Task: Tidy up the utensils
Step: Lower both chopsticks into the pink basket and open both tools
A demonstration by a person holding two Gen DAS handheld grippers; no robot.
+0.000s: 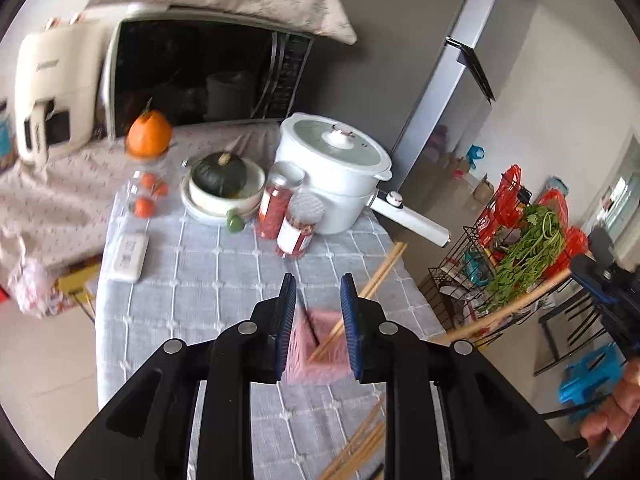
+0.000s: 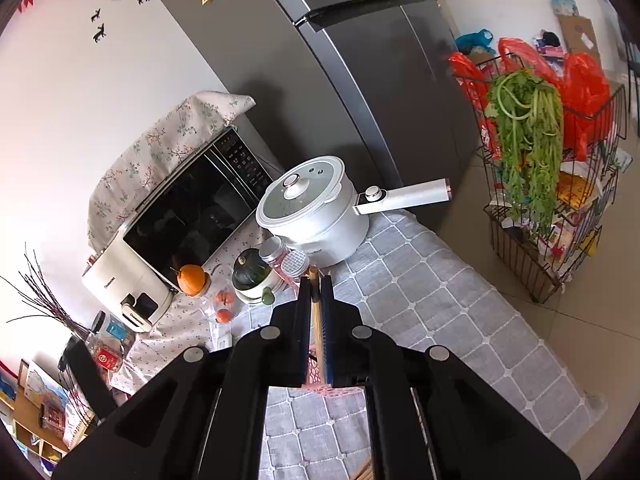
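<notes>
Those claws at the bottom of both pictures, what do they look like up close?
Each claw, left and right, has a matte black angular frame with cut-out openings, round silver bolt heads and two flat upright fingers lined with ribbed blue pads. No cables or markings show.

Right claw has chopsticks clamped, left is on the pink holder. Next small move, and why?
Probably lower the right claw so its chopsticks drop into the pink holder, then open. The left claw already grips the holder's sides, steadying it, and chopsticks already lean out of it. More loose chopsticks still lie on the tablecloth.
</notes>
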